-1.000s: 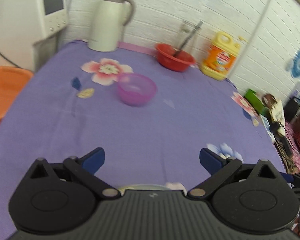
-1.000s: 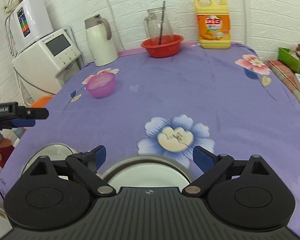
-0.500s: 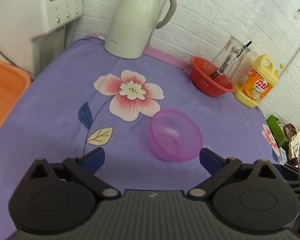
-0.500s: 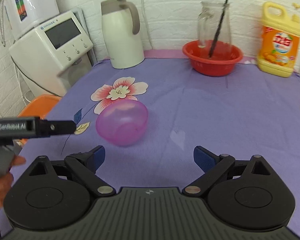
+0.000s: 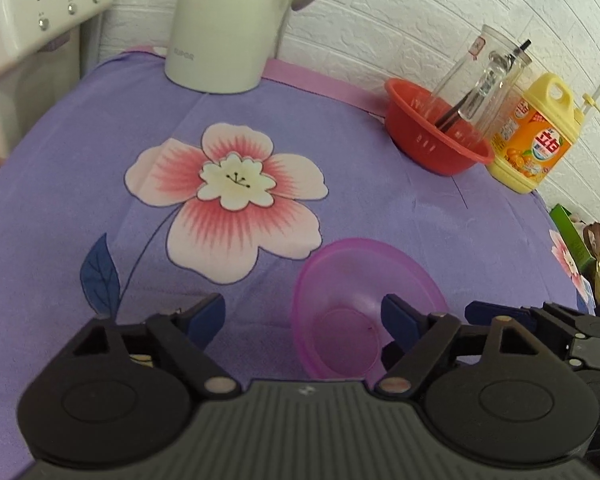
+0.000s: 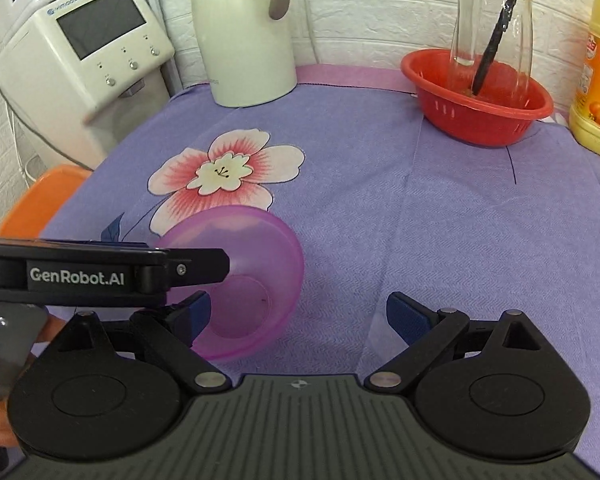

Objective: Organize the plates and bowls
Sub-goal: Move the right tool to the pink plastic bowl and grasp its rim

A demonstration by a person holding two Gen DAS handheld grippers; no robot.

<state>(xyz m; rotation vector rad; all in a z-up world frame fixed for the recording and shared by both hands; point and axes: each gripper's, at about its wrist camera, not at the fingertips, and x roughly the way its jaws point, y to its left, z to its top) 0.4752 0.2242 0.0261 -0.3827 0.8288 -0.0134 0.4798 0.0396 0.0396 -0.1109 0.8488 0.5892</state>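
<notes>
Bowl first, looks like: your left tongs (image 5: 304, 318) are closing with one finger inside the translucent purple plastic bowl (image 5: 360, 308), at 5 o'clock from the pink flower print on the desk (image 5: 440, 216). Right tongs (image 6: 298, 314) spread, empty. Nothing's organized yet, no plates visible.

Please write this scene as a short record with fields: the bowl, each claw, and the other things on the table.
bowl: purple bowl, upright on the purple floral cloth
left claw: left claw closing, bowl's near rim between its fingers, right finger inside the bowl
right claw: right claw open, holding nothing, bowl beside its left finger
back of table: white kettle, red basket holding a glass jar, yellow detergent bottle
</notes>
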